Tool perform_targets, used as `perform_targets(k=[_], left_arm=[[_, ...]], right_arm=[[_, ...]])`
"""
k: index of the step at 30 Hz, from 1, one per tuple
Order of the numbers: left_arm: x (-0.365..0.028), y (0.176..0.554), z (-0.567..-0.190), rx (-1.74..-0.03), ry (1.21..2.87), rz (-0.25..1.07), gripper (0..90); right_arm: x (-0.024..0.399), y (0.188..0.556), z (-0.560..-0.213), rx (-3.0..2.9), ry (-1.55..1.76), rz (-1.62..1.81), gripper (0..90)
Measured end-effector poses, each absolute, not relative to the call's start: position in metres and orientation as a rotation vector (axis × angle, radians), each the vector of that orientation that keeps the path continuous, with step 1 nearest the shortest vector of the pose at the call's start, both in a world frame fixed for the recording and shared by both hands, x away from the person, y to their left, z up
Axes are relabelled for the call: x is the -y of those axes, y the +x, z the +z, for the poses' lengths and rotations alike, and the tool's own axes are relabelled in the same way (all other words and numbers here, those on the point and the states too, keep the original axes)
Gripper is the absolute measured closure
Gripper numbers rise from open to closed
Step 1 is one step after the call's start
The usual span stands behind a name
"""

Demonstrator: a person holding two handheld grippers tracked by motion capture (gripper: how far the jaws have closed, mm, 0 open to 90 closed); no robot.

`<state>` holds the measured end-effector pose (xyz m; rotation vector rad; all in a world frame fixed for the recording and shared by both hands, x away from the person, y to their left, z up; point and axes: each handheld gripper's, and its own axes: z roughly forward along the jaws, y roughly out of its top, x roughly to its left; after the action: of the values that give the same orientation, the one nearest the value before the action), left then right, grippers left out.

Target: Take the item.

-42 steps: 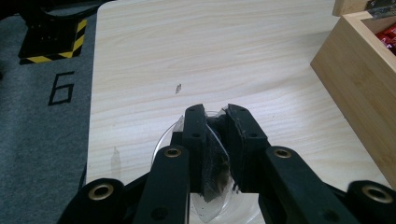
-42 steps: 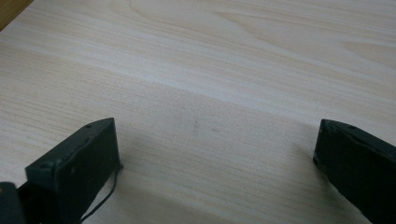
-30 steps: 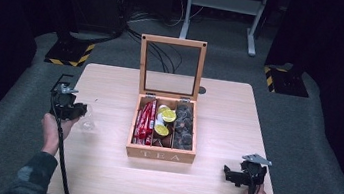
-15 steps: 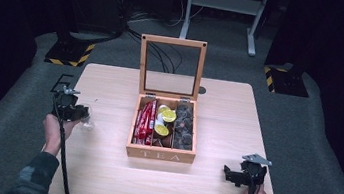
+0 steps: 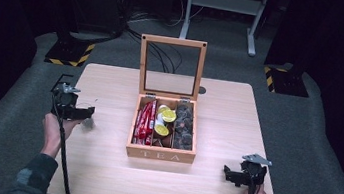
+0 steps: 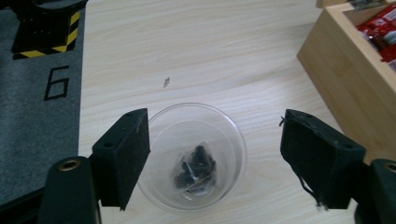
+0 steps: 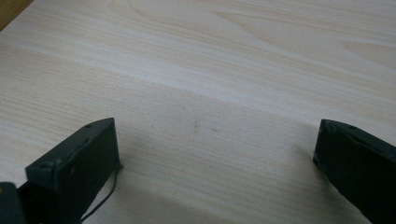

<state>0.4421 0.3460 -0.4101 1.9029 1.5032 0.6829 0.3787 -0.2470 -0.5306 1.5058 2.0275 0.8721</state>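
cup: clear plastic cup (image 6: 192, 156) on light wooden counter (image 6: 196, 51), dark tea bag (image 6: 195, 169) inside, left of wooden tea box (image 5: 164, 126)
left gripper: left gripper (image 6: 215, 158) just over cup, jaws just been opening, released, pads off the cup
right gripper: right gripper (image 7: 215, 154) released, jaws wide over bare counter, well apart from box

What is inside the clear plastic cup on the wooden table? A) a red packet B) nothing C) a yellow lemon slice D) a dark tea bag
D: the left gripper view looks down into the clear plastic cup, and a dark tea bag lies on its bottom.
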Motion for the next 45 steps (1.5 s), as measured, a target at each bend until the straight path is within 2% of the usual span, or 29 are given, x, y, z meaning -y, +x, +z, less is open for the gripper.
perform_targets(k=[8,26,35,45], left_arm=[[-0.333,0.433,-0.406,-1.460,1.883,0.677,16.0],[-0.317,0.388,-0.410,-1.339,1.866,0.687,12.7],[-0.307,0.367,-0.432,-1.316,1.892,0.702,11.1],[-0.301,0.355,-0.476,-1.358,1.917,0.626,9.7]], right_arm=[[0.247,0.379,-0.531,-2.027,1.505,0.873,0.0],[0.247,0.379,-0.531,-2.028,1.506,0.873,0.0],[0.247,0.379,-0.531,-2.028,1.506,0.873,0.0],[0.247,0.379,-0.531,-2.028,1.506,0.873,0.0]])
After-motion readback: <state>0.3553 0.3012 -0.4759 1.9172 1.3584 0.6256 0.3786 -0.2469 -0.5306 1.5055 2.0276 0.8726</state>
